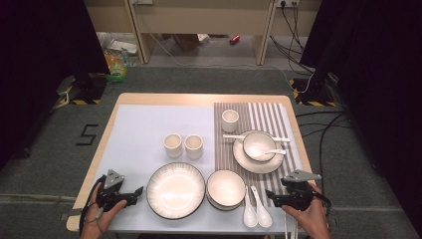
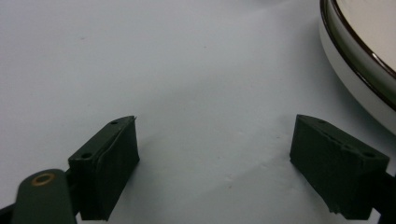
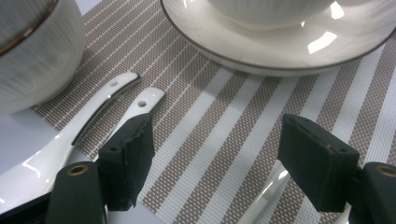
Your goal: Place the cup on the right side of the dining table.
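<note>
My left gripper (image 1: 140, 191) rests low at the table's front left, open, with nothing between its jaws. In the left gripper view the gripper (image 2: 215, 158) lies over the pale blue mat (image 2: 163, 70), and the rim of the large white plate (image 2: 359, 70) is just to its right. My right gripper (image 1: 269, 194) is open at the front right, beside two white spoons (image 1: 256, 211). In the right gripper view the gripper (image 3: 215, 154) hovers over the striped placemat (image 3: 233, 116). The spoon handles (image 3: 140, 105) lie by its left jaw and nothing is gripped.
The large plate (image 1: 175, 190) and a bowl (image 1: 226, 188) sit at the front centre. Two cups (image 1: 183, 146) stand mid-table, and a third cup (image 1: 230, 120) stands on the striped placemat (image 1: 268, 117). A saucer (image 1: 241, 157) carries a bowl with a spoon.
</note>
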The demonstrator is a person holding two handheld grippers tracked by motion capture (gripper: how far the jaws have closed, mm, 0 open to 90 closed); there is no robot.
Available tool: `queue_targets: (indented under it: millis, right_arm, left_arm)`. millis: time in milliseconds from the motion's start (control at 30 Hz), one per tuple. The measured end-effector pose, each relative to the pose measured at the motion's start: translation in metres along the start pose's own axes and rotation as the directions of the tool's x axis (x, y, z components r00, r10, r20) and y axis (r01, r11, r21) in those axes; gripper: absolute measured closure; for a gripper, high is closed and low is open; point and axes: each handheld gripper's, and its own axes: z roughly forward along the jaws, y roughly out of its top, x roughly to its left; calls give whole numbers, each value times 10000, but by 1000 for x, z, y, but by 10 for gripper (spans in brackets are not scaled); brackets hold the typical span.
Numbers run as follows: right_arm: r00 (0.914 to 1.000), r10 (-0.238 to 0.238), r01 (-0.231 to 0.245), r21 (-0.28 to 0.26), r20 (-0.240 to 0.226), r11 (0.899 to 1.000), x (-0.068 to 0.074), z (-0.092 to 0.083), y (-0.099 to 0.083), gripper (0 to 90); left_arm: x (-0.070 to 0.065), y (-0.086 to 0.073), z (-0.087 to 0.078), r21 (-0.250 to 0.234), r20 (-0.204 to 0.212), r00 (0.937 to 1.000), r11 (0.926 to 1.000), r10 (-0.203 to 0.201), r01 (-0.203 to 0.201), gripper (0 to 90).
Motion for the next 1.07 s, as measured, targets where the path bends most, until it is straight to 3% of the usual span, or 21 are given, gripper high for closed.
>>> queue_targets:
  millis: [467,1067]
  right_arm:
    - [10000,11,-10,135,-93,9999,1,3,-10,260]
    - [9999,106,-105,81,-116,9999,-1,0,-11,258]
  left_arm:
    - [0,0,0,-40,8,10000,10000,-9,9,142]
    - [-1,0,0,-46,-6,10000,10000,21,-21,143]
